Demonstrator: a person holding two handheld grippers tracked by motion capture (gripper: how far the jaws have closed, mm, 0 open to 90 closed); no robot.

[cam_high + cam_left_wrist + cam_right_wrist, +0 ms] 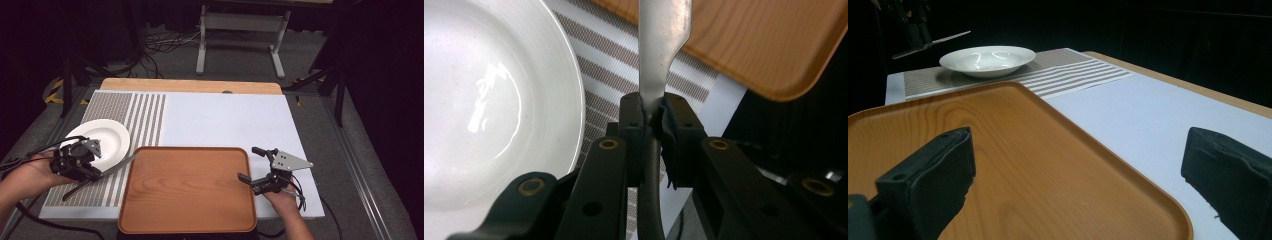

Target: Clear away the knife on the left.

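— Where was the knife seen, and how was it gripped?

— It was held clamped at the neck between the narrowed jaws of the left gripper, above the striped placemat, its blade angled toward the near left corner of the wooden tray. The white plate was seen just beside it, on the mat.

— How much open room was left?

— The tray's surface was bare, and the white tabletop beyond it lay free up to the far wooden edge. The mat's near edge was close to the table's rim.

— And the hands?

— The left hand was extended from the lower left, the gripper turned inward. The right gripper was held level at the tray's right rim, its jaws spread wide, nothing between them. No writing could be read.
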